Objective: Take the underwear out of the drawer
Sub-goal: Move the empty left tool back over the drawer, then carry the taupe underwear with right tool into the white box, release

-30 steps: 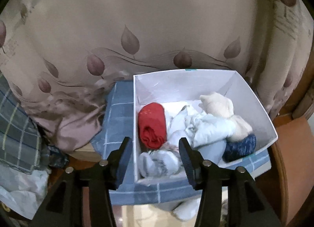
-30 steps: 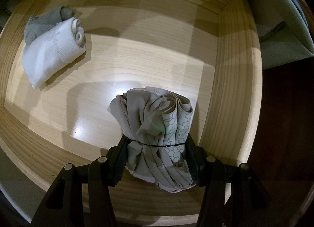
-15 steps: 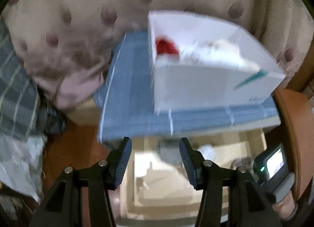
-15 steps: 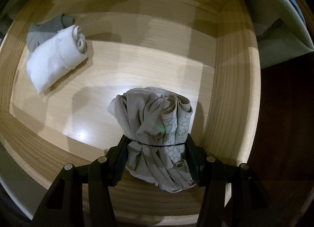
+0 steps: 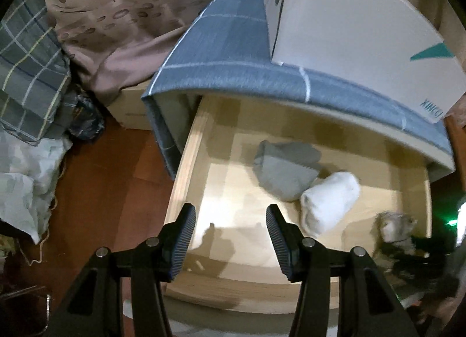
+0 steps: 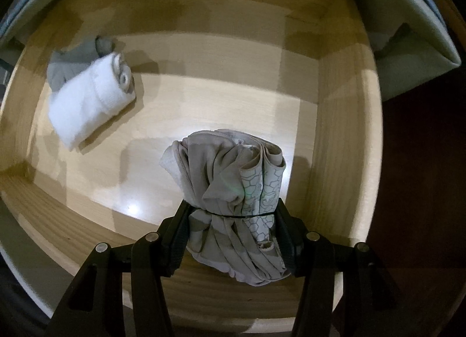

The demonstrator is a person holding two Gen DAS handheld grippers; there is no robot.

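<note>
Right gripper (image 6: 231,220) clamped mid-bundle on grey underwear (image 6: 233,191), above the drawer (image 6: 343,162) floor. Judged light, soft, compressible; mid-roll hold suits. Left gripper (image 5: 230,238) apart, empty.

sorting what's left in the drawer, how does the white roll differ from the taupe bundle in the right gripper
The white roll lies free on the drawer floor, touching a grey bundle; the taupe bundle is clamped in the right gripper. The white roll is plain and rolled tight into a neat cylinder; the taupe bundle is loosely bunched, with a hexagon-printed panel showing. Both are soft fabric, seen within the open drawer.
</note>
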